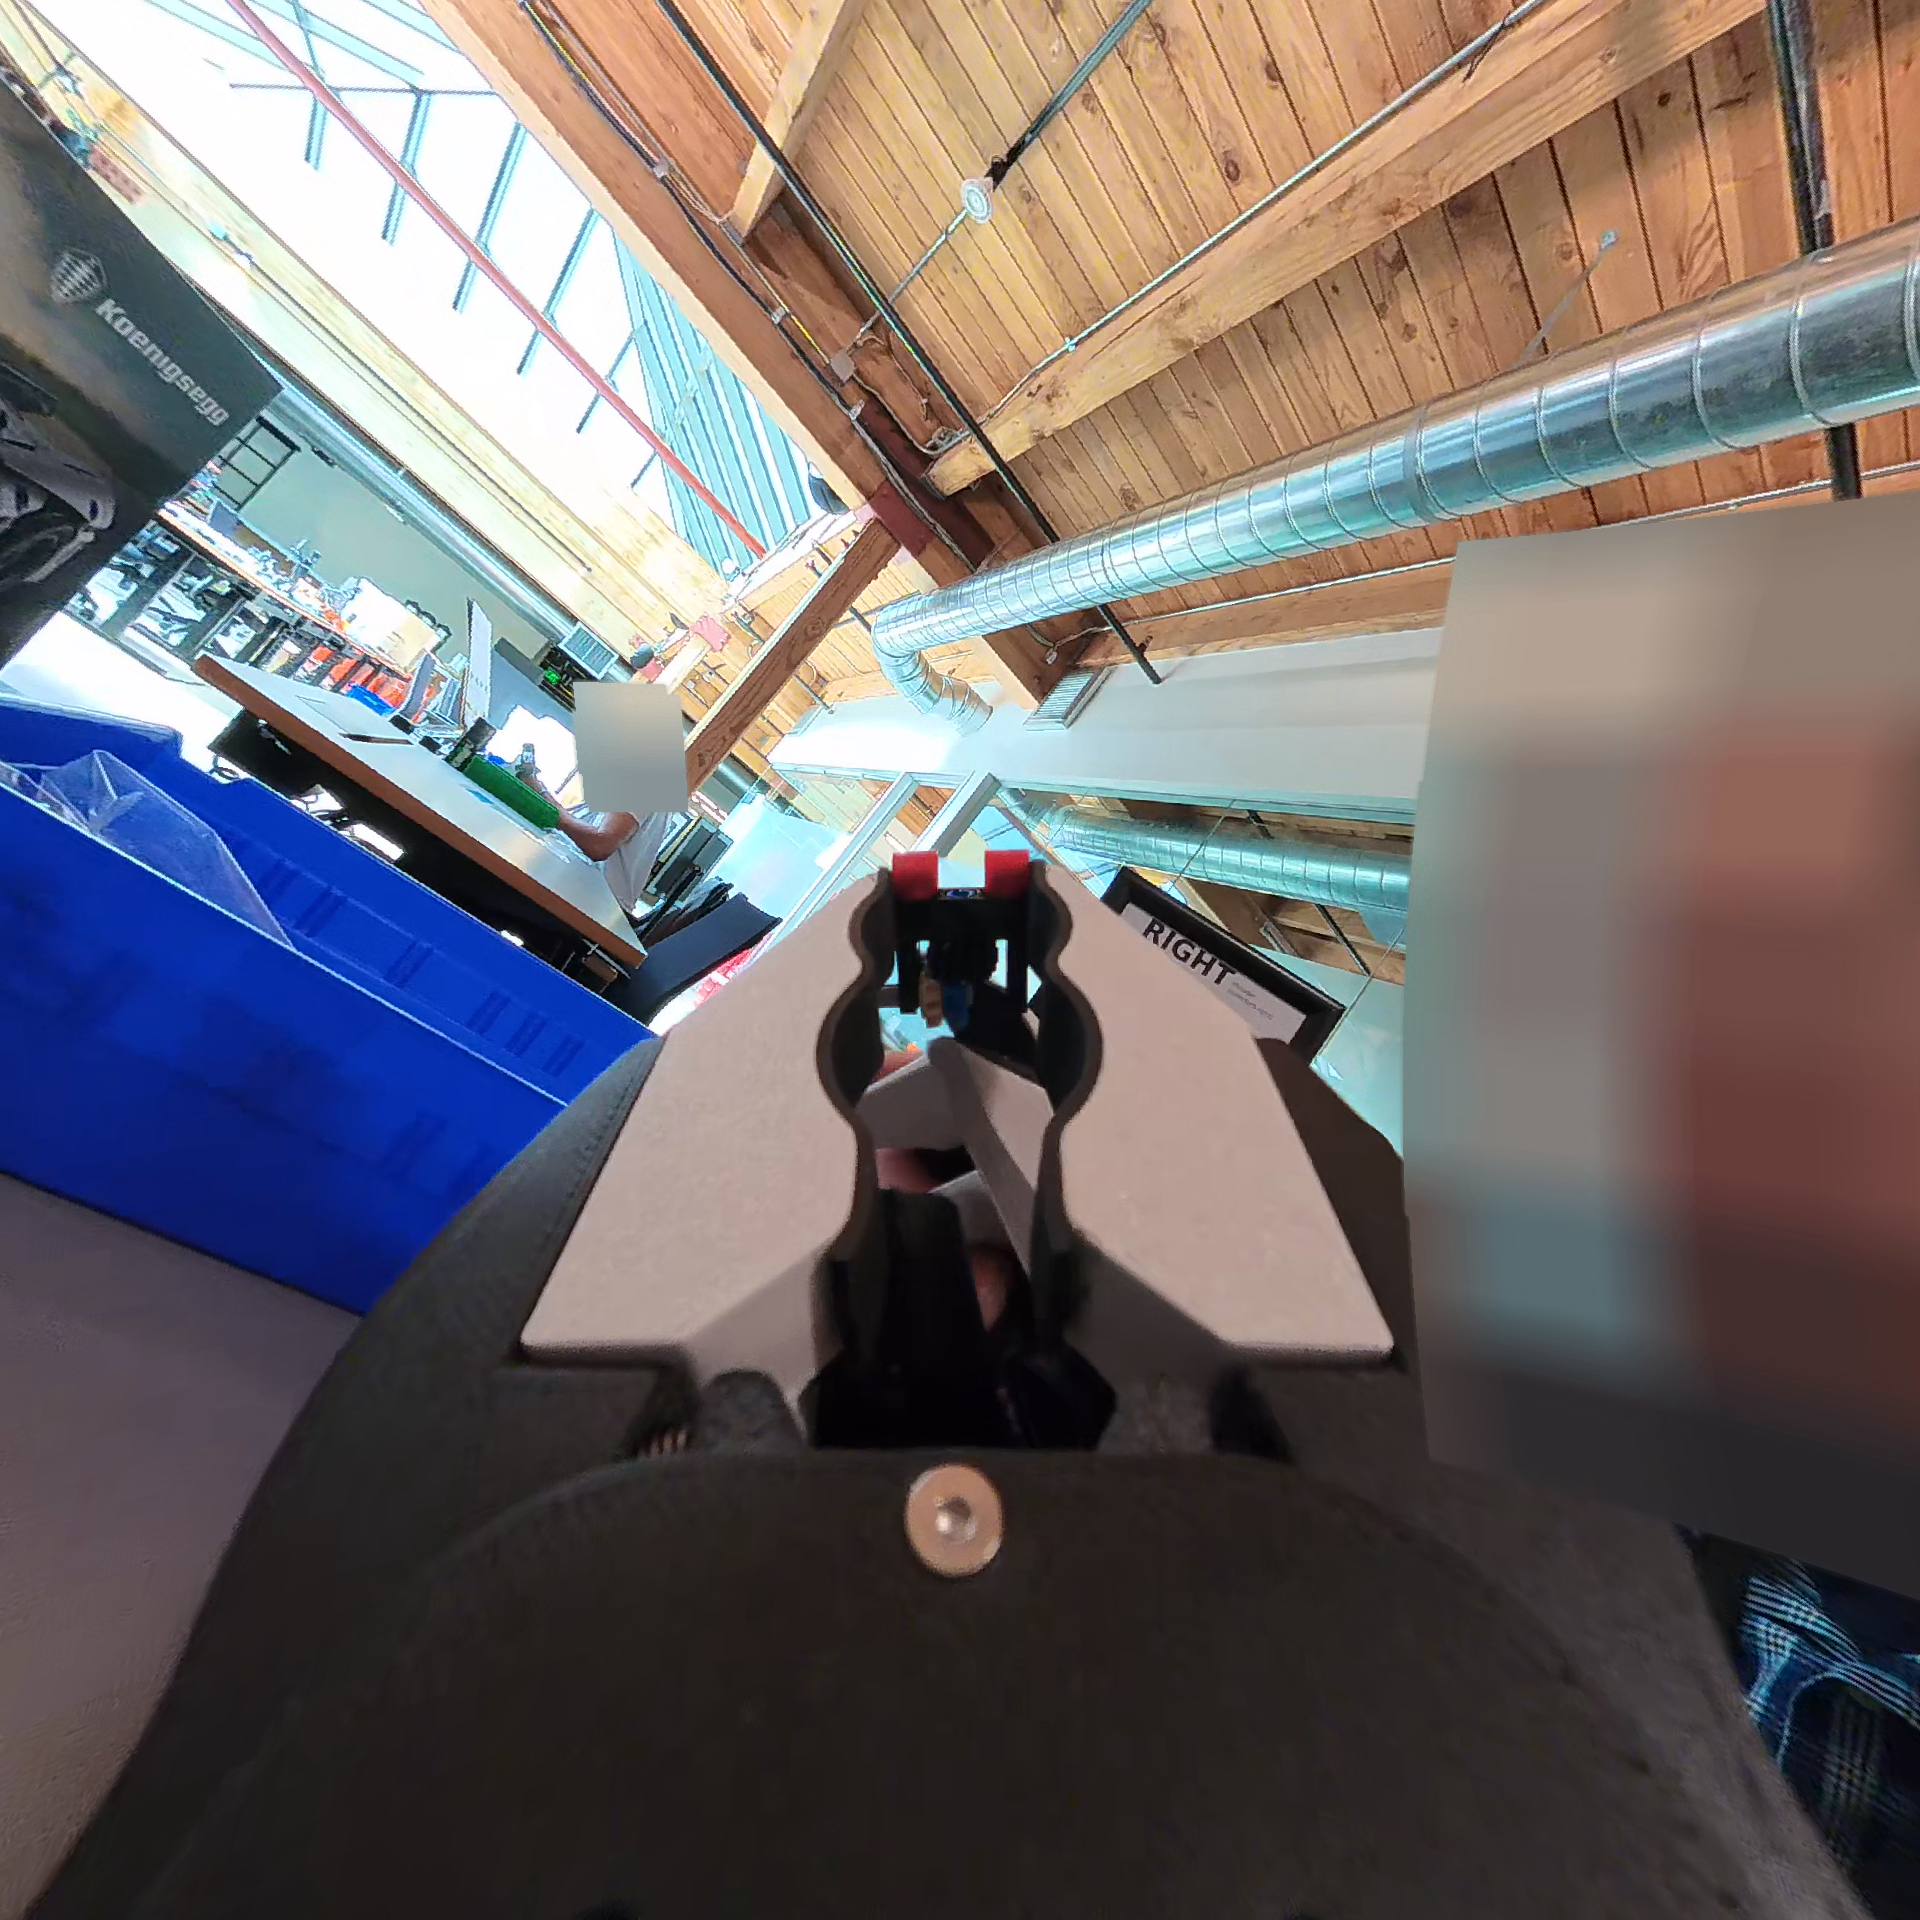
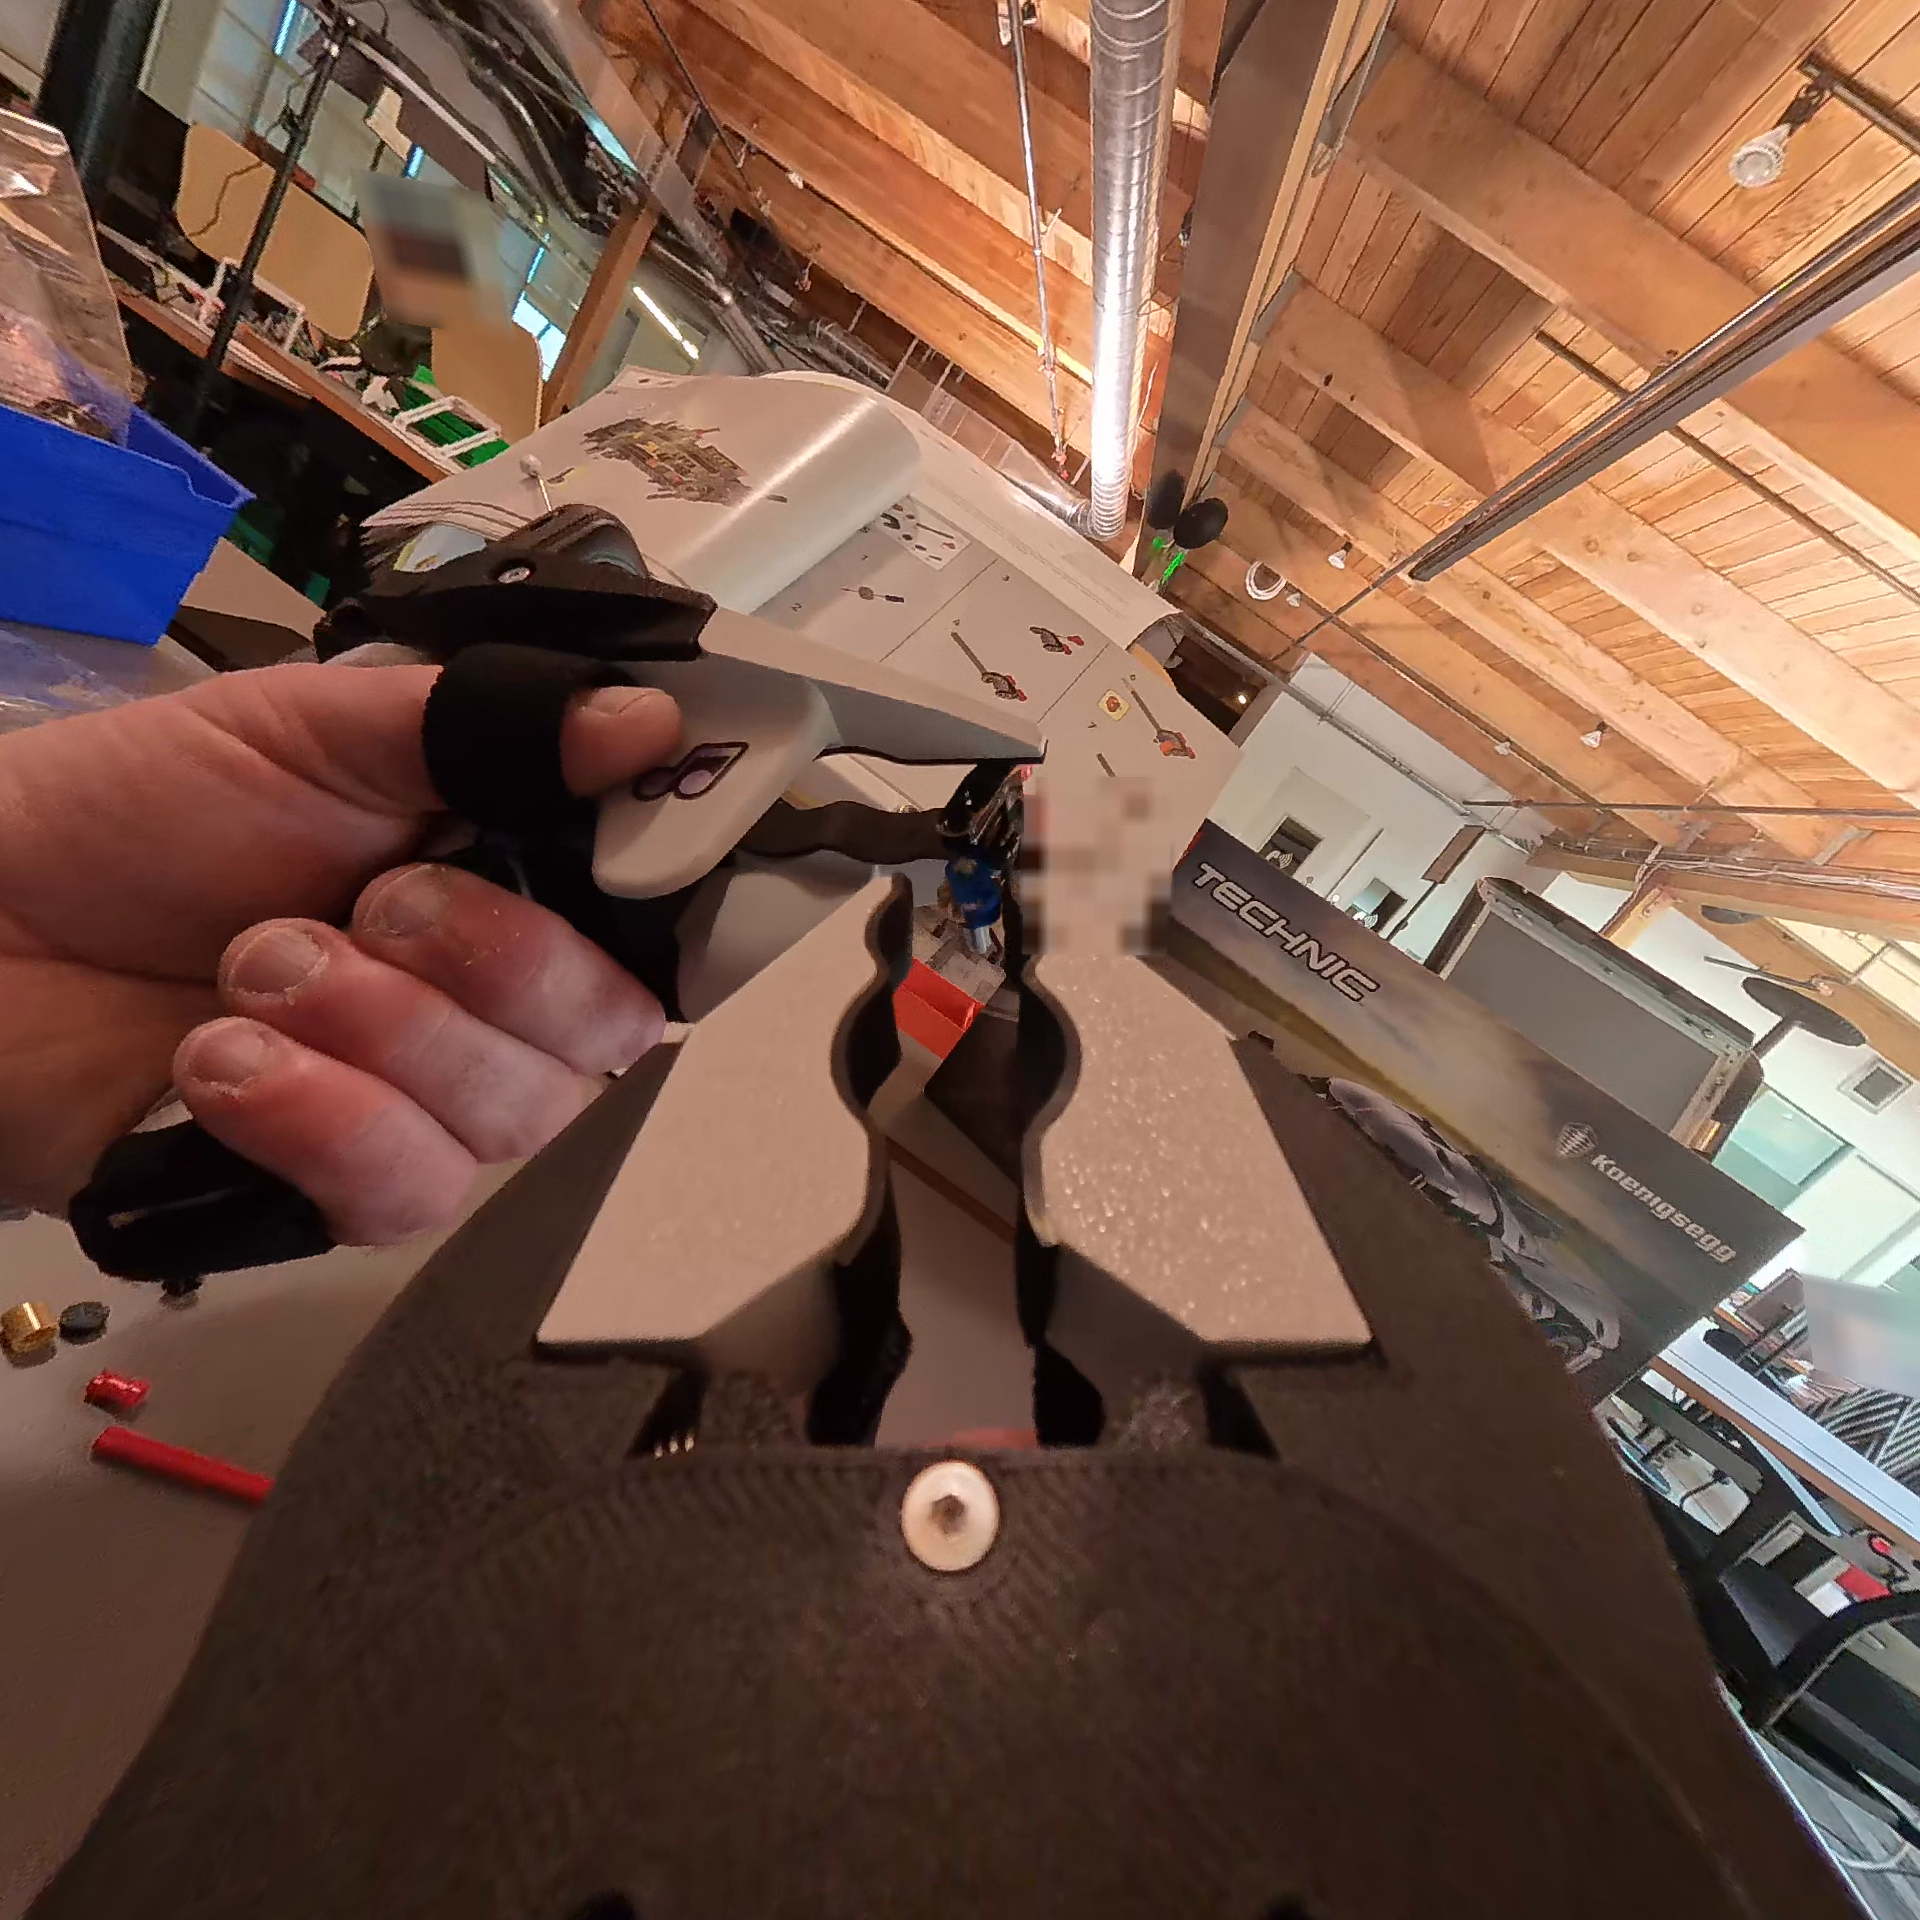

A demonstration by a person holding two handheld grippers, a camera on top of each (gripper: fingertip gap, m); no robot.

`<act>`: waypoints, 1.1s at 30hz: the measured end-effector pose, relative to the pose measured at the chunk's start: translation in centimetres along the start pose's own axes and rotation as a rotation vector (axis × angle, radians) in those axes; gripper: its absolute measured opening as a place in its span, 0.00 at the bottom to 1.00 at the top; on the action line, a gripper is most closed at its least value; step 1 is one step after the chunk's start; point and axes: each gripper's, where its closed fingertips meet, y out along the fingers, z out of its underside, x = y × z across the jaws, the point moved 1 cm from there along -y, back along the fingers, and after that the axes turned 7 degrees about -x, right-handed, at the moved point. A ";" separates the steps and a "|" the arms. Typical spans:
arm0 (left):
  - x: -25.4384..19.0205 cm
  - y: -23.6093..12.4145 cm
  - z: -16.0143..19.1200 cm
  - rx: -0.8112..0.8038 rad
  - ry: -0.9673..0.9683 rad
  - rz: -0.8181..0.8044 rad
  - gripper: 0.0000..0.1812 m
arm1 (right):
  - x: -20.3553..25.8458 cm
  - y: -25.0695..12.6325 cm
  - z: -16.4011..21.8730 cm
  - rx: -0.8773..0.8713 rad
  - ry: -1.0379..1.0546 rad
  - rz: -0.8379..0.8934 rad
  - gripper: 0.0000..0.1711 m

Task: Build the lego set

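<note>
My left gripper [image 1: 961, 902] points upward and is shut on a small lego assembly [image 1: 958, 940], a black frame with two red pieces [image 1: 915, 873] on top and blue and yellow parts below. In the right wrist view a hand [image 2: 312, 935] holds the left gripper [image 2: 1000, 779] side-on, with the assembly [image 2: 982, 821] at its tips and a blue part [image 2: 968, 891] hanging down. My right gripper [image 2: 961, 925] sits just under that blue part with its jaws apart. A blurred patch hides its right tip. One right finger [image 1: 977, 1112] shows through the left gripper's gap.
A blue bin [image 1: 260, 987] stands to the left, also in the right wrist view [image 2: 94, 520]. An open instruction booklet [image 2: 831, 499] and the set's box [image 2: 1455, 1122] stand behind. A red axle [image 2: 182, 1465], a small red piece [image 2: 116, 1390] and a gold piece [image 2: 29, 1327] lie on the table. The grippers are tip to tip, or close to it.
</note>
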 end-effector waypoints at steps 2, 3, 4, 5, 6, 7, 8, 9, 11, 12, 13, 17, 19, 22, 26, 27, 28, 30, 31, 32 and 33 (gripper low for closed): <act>-0.1 0.1 0.1 0.006 0.000 0.003 0.13 | -0.2 0.0 0.1 0.006 0.000 0.007 0.07; -0.1 0.1 0.2 0.008 0.000 0.003 0.13 | -0.3 0.0 0.1 0.010 -0.005 0.013 0.06; -0.1 0.2 0.2 0.009 -0.002 0.003 0.13 | -0.4 0.0 0.1 0.012 -0.011 0.017 0.05; -0.1 0.2 0.2 0.004 -0.007 0.003 0.13 | -0.4 0.0 0.2 0.014 -0.016 0.018 0.05; -0.1 0.2 0.2 0.001 -0.011 0.003 0.13 | -0.5 0.0 0.2 0.018 -0.025 0.019 0.05; -0.1 0.2 0.3 -0.001 -0.013 0.004 0.13 | -0.5 0.0 0.1 0.021 -0.034 0.019 0.05; -0.1 0.2 0.3 -0.004 -0.015 0.004 0.13 | -0.6 -0.1 0.1 0.023 -0.038 0.022 0.05; 0.0 0.3 0.3 -0.009 -0.014 0.000 0.13 | -0.7 -0.1 0.2 0.027 -0.033 0.026 0.05; -0.1 0.4 0.3 -0.026 -0.023 0.002 0.13 | -0.9 -0.2 0.1 0.031 -0.032 0.041 0.05; -0.1 0.4 0.3 -0.036 -0.025 -0.001 0.13 | -1.0 -0.2 0.2 0.035 -0.028 0.049 0.05; 0.0 0.5 0.3 -0.045 -0.023 -0.005 0.13 | -1.1 -0.2 0.2 0.038 -0.021 0.054 0.05; -0.1 0.6 0.4 -0.091 -0.032 -0.004 0.13 | -1.4 -0.3 0.0 0.040 -0.012 0.072 0.05; -0.1 0.7 0.4 -0.113 -0.043 -0.004 0.13 | -1.6 -0.4 0.0 0.042 -0.015 0.082 0.05; -0.1 0.8 0.5 -0.151 -0.055 -0.014 0.13 | -1.9 -0.4 0.0 0.046 -0.006 0.096 0.05; 0.0 1.0 0.7 -0.193 -0.073 -0.032 0.13 | -2.4 -0.5 0.0 0.047 0.013 0.126 0.05; 0.0 1.0 0.7 -0.201 -0.076 -0.037 0.13 | -2.5 -0.5 0.0 0.046 0.022 0.139 0.05; 0.0 1.1 0.7 -0.211 -0.079 -0.041 0.13 | -2.6 -0.5 -0.1 0.045 0.027 0.150 0.05; -0.1 1.1 0.6 -0.216 -0.074 -0.048 0.13 | -2.5 -0.5 -0.2 0.037 0.029 0.152 0.05; -0.1 1.1 0.6 -0.206 -0.064 -0.053 0.13 | -2.6 -0.5 -0.2 0.033 0.030 0.150 0.05; -0.1 1.2 0.6 -0.198 -0.056 -0.055 0.13 | -2.6 -0.4 -0.2 0.029 0.032 0.148 0.05; 0.0 1.2 0.6 -0.191 -0.052 -0.062 0.13 | -2.5 -0.4 -0.1 0.031 0.034 0.146 0.05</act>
